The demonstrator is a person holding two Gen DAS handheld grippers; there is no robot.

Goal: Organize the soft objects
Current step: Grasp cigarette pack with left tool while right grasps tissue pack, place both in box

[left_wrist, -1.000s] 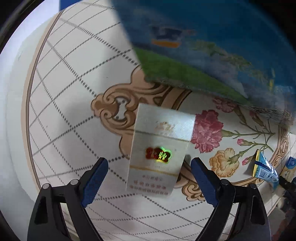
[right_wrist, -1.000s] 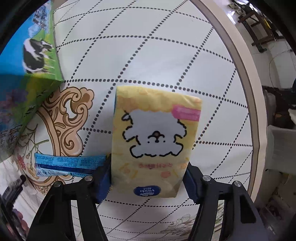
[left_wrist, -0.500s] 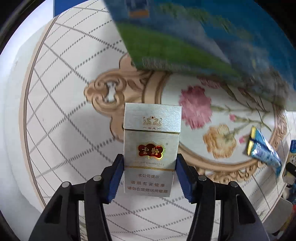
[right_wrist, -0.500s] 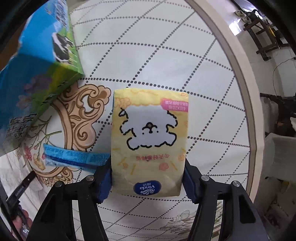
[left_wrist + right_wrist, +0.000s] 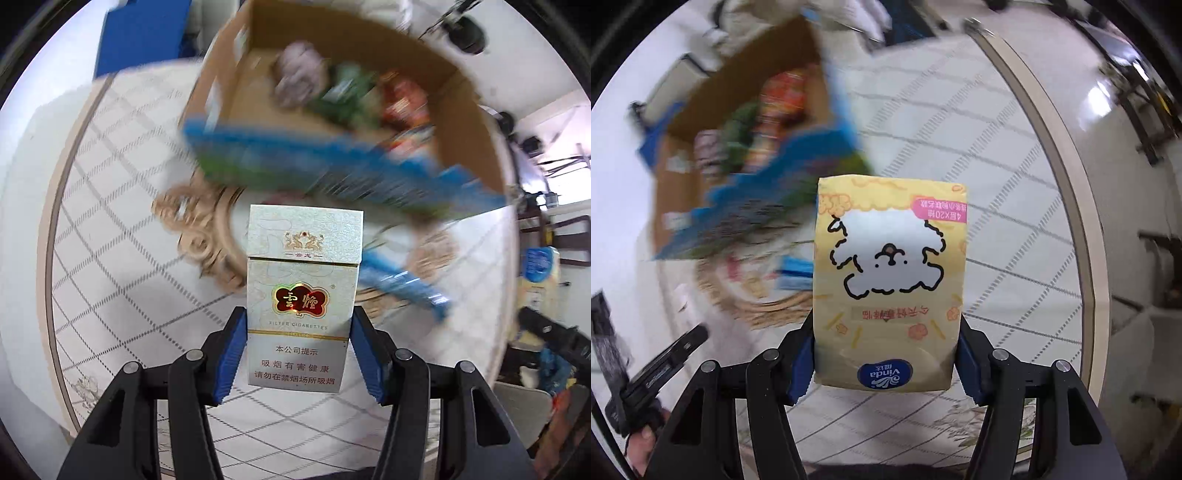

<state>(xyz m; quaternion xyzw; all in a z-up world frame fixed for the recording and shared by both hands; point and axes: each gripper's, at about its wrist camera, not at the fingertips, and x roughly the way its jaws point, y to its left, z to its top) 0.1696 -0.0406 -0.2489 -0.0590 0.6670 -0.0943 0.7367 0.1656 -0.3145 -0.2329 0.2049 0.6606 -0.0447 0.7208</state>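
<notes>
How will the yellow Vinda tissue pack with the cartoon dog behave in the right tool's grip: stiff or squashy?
Likely squashy: the yellow plastic-wrapped tissue pack shows creases near its lower end, where the right tool clamps it. Probably light, since it stands out unsupported without sagging. The glossy wrapper may be a little slippery.

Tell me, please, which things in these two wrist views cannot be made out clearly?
- Contents of the cardboard box: motion blur in both views leaves only purple, green and red smears.
- Printing on the box's blue front: blurred, unreadable.
- Blue packet on the table: its left end hidden behind the cigarette pack in the left wrist view.
- Tissue pack: its sides covered by the tongs' pads in the right wrist view.
</notes>
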